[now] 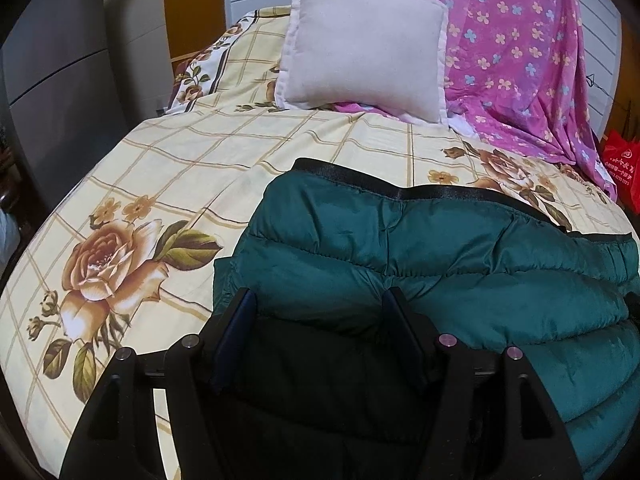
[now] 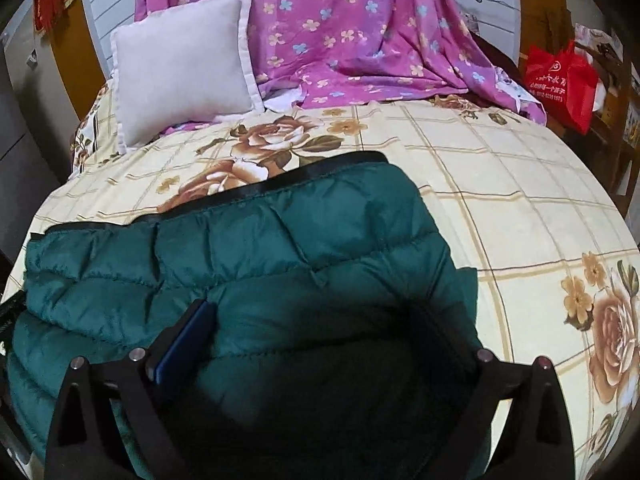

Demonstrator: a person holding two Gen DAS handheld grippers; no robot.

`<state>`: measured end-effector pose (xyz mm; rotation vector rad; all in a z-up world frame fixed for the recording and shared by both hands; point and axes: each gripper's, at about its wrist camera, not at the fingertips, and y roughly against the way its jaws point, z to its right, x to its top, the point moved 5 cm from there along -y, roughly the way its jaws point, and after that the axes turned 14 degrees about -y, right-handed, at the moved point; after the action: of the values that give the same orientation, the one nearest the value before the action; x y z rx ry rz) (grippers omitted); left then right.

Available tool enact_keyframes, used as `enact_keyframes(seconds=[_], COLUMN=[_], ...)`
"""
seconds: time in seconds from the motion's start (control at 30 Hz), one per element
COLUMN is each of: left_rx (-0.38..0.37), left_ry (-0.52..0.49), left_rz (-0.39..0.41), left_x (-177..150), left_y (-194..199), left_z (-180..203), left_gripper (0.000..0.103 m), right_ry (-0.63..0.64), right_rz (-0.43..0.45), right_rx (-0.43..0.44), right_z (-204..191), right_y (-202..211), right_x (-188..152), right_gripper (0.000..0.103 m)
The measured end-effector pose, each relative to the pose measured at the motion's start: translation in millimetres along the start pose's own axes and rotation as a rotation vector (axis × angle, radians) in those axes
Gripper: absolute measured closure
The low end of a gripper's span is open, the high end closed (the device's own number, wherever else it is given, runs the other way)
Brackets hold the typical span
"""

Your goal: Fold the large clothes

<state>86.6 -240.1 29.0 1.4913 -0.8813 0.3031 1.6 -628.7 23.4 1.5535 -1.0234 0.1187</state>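
Bedsheet (image 1: 168, 168), cream with a grid and brown roses, covered the whole bed. Purple flowered cloth (image 2: 344, 28) hung at the head, a pale pillow (image 1: 360, 52) leaning beside it. The teal puffer jacket (image 1: 440, 248) lay folded on the near part of the sheet, its black hem toward the pillow. The left tool (image 1: 316, 308) was released above the jacket's left edge. The right tool (image 2: 320, 320) gaped wide over its right side, gripping nothing.
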Motion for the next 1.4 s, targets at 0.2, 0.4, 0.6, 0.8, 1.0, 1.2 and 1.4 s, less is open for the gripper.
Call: enact_keyframes(seconds=[0.2, 0.4, 0.6, 0.8, 1.0, 1.2, 1.4], left_rx=[0.002, 0.004, -0.005, -0.046, -0.048, -0.022, -0.015], left_ry=[0.001, 0.000, 0.015, 0.057, 0.051, 0.033, 0.051], left_rz=[0.001, 0.001, 0.006, 0.036, 0.070, 0.092, 0.091], left_x=[0, -1, 1, -8, -31, -54, -65], left_y=[0, 0, 7, 44, 85, 112, 105], left_z=[0, 0, -5, -16, -18, -19, -19], left_gripper=[0.055, 0.055, 0.055, 0.055, 0.055, 0.055, 0.055], right_ry=[-0.051, 0.035, 0.098, 0.033, 0.041, 0.061, 0.066], right_rz=[0.042, 0.009, -0.028, 0.004, 0.001, -0.008, -0.020], right_rx=[0.128, 0.082, -0.004, 0.070, 0.111, 0.129, 0.127], right_z=[-2, -4, -6, -6, -11, -19, -26], right_y=[45, 47, 28, 67, 100, 114, 110], right_x=[-4, -28, -39, -41, -60, -74, -82], right_gripper=[0.003, 0.003, 0.001, 0.001, 0.001, 0.001, 0.001])
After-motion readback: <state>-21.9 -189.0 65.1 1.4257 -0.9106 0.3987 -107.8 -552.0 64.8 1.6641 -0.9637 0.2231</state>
